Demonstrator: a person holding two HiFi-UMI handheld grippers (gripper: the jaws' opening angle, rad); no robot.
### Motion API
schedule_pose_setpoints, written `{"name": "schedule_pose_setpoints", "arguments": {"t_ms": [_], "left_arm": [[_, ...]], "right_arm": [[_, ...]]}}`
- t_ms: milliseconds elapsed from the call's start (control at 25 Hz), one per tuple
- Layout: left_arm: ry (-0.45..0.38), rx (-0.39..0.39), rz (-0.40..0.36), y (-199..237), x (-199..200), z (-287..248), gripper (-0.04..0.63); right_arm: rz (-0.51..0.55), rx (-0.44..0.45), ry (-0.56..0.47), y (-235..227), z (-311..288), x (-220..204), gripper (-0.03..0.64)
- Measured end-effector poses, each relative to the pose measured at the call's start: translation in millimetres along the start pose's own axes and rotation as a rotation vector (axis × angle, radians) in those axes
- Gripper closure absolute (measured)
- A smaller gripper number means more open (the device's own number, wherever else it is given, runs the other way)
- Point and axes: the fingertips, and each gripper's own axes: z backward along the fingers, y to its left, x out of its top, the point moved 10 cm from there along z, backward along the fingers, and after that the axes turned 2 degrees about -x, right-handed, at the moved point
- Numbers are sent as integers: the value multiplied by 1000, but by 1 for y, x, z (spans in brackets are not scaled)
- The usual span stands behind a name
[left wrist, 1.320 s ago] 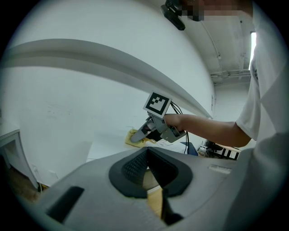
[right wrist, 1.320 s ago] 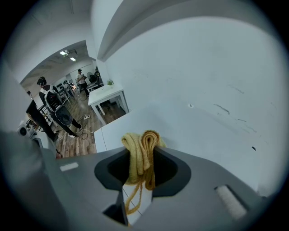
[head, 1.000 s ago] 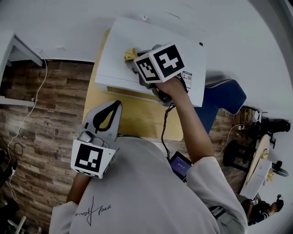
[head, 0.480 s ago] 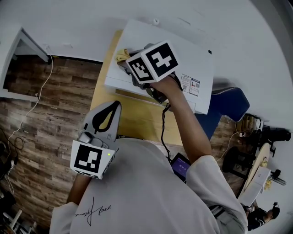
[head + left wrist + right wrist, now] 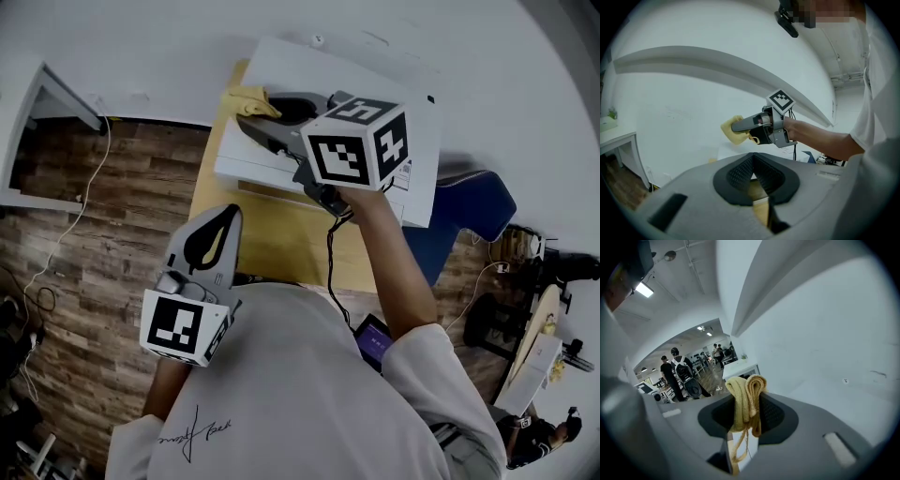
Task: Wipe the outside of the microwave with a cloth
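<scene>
Wood-plank floor [image 5: 89, 234] fills the left side of the head view. Left gripper [image 5: 754, 165]: held low in front of the person's white shirt [image 5: 281, 394], over the near edge of the table, with its marker cube [image 5: 183, 326] nearest the body. Its jaws are together and nothing is between them. It points toward the microwave and is well apart from it. Table [image 5: 281, 234]: yellow top, bearing the microwave at its far side against the white wall. Cloth [image 5: 244, 99]: yellow, folded and bunched, pinched between the jaws of the right gripper, with a loose strand hanging below the pads. It sits at the upper left corner of the microwave; whether it touches the casing cannot be told. Right gripper [image 5: 255, 114]: jaws clamped on the cloth. It reaches across the microwave's top from the right with its marker cube uppermost, and a black cable [image 5: 331, 267] trails back along the forearm. Microwave [image 5: 394, 75]: white casing, with a printed label [image 5: 405, 176] near its right edge. Small device [image 5: 373, 341]: lit purple screen, below the right forearm. Blue chair [image 5: 469, 202]: just right of the table. In the right gripper view, people [image 5: 677, 373] stand far back in the room.
</scene>
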Motion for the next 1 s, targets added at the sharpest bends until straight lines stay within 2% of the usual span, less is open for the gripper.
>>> {"name": "schedule_pose_setpoints", "arguments": {"t_ms": [240, 360, 640, 1000], "left_arm": [[-8, -43, 1, -13, 0, 1, 606], [-24, -78, 17, -20, 2, -2, 606], [-46, -114, 4, -35, 6, -6, 606], [-88, -113, 17, -36, 5, -7, 606]], "right_arm": [[61, -83, -109, 7, 55, -10, 495], [64, -131, -144, 8, 80, -19, 495], [57, -221, -225, 16, 133, -44, 495], [44, -351, -289, 34, 182, -81, 497]]}}
